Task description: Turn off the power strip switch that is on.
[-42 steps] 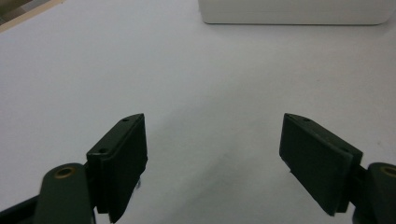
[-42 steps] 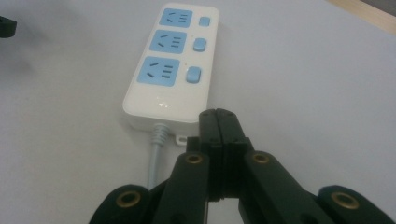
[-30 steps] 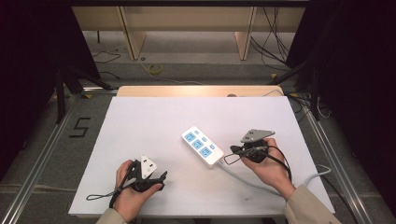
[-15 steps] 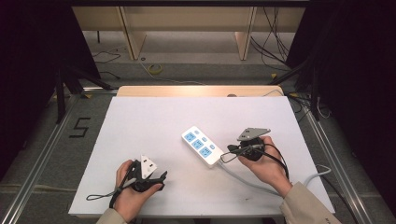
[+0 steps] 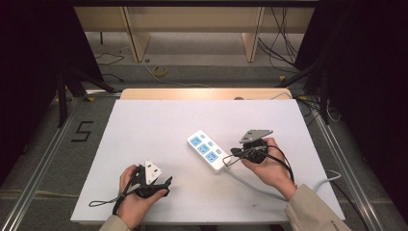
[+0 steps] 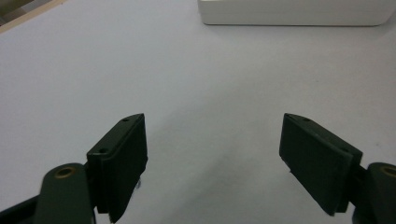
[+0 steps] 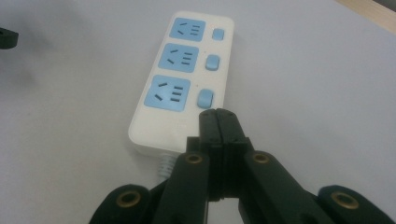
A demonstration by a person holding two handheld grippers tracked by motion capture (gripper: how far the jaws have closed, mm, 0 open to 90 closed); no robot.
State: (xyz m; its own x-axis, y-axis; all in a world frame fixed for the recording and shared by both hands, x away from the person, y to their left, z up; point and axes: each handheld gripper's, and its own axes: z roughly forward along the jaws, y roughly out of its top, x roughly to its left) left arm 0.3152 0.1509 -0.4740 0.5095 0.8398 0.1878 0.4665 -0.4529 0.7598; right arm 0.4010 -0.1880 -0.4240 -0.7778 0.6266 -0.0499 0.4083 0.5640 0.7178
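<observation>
- On the white tabletop (image 5: 144,125), a white power strip (image 5: 208,150) lies at a slant a little right of the middle, with three blue sockets and a blue switch beside each.
- Its grey cord (image 5: 250,185) leaves the near end and curves away to the tabletop's right edge.
- At the strip's near end, the right tool (image 7: 218,116) has its jaws pressed together with nothing between them; their tips sit just short of the nearest switch (image 7: 205,98), and I cannot tell whether they touch the strip.
- From above, the right tool (image 5: 235,153) lies low in the person's right hand (image 5: 269,166), pointing at the strip from the right.
- Near the front-left, the left tool (image 6: 212,163) has its jaws spread wide over bare surface, holding nothing.
- That left tool (image 5: 166,185) rests well apart from the strip.
</observation>
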